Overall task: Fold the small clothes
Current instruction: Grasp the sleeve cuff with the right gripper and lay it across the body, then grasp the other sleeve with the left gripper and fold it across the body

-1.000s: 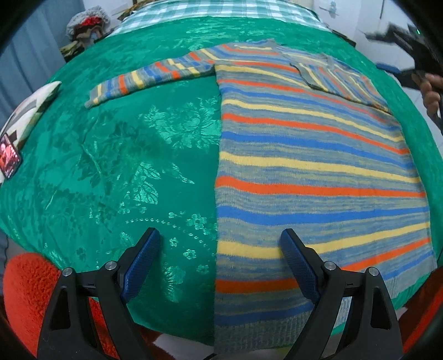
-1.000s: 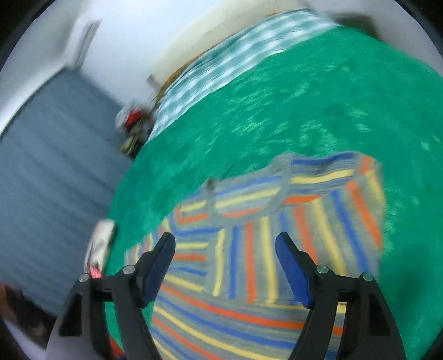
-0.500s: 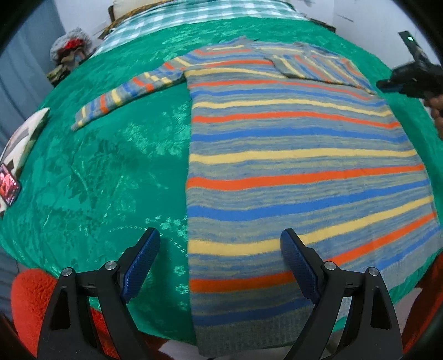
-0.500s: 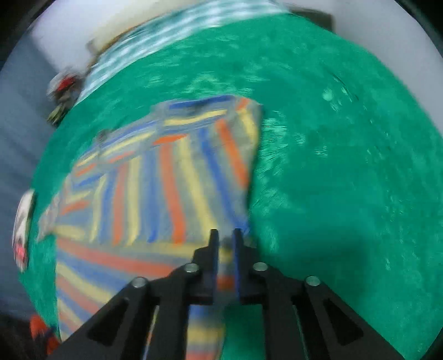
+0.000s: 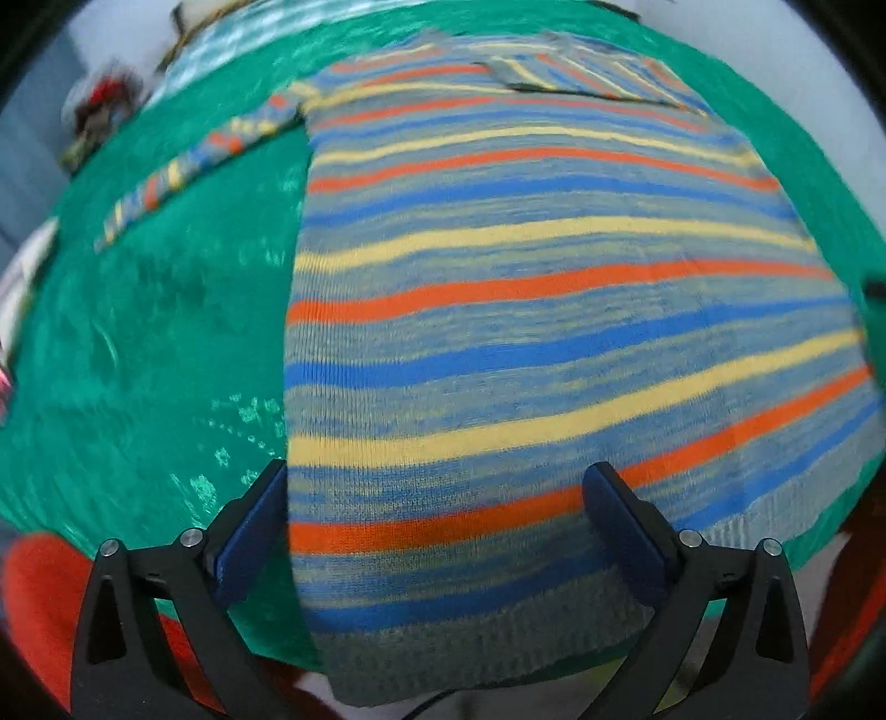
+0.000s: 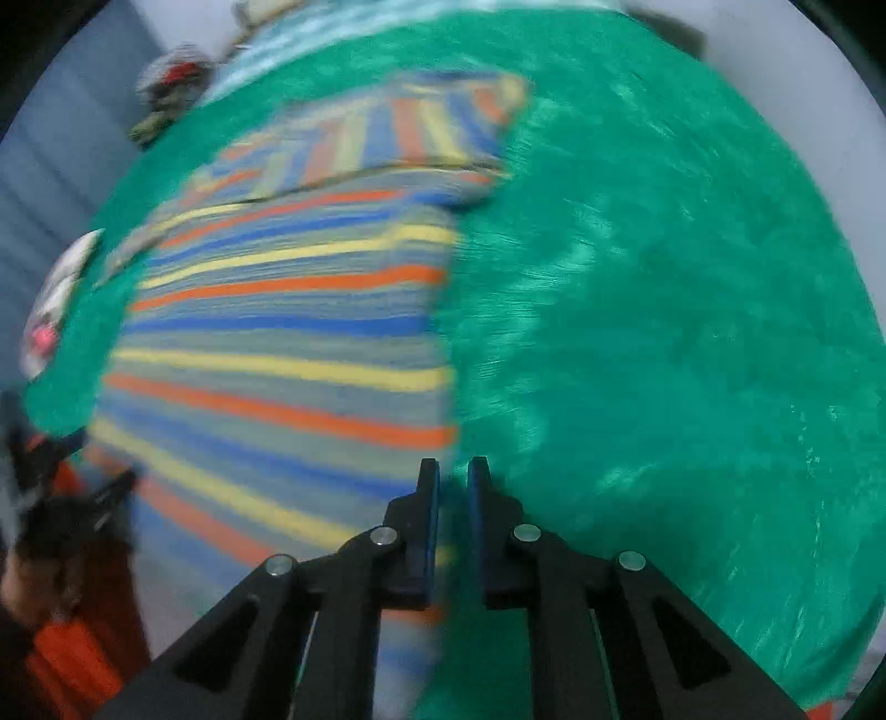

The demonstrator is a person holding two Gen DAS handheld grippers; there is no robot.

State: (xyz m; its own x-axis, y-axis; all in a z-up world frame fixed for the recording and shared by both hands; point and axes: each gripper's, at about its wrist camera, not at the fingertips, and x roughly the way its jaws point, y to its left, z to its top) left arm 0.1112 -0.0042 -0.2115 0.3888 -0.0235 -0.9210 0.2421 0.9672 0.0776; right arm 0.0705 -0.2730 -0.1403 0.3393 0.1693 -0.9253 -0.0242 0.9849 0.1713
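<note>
A striped knit sweater point(image 5: 526, 310) in blue, orange, yellow and grey lies flat on a green patterned bedspread point(image 5: 149, 343). Its left sleeve point(image 5: 199, 160) stretches out to the left; the right sleeve point(image 5: 592, 72) is folded over the chest. My left gripper point(image 5: 437, 498) is open, its jaws straddling the sweater's bottom left hem area. In the right wrist view the sweater point(image 6: 288, 343) fills the left half, and my right gripper point(image 6: 453, 471) is nearly shut over the sweater's right side edge, with a thin gap and no cloth visibly pinched. The view is blurred.
The green bedspread point(image 6: 664, 332) extends to the right of the sweater. A checked cover point(image 5: 232, 33) and a dark bundle point(image 5: 99, 111) lie at the far end. A white printed item point(image 6: 61, 299) sits at the left edge. The left gripper and hand point(image 6: 61, 498) show at lower left.
My left gripper has moved right and closer, so its jaws now straddle the sweater's hem. My right gripper shut a second ago and has moved down along the sweater's right edge toward the hem.
</note>
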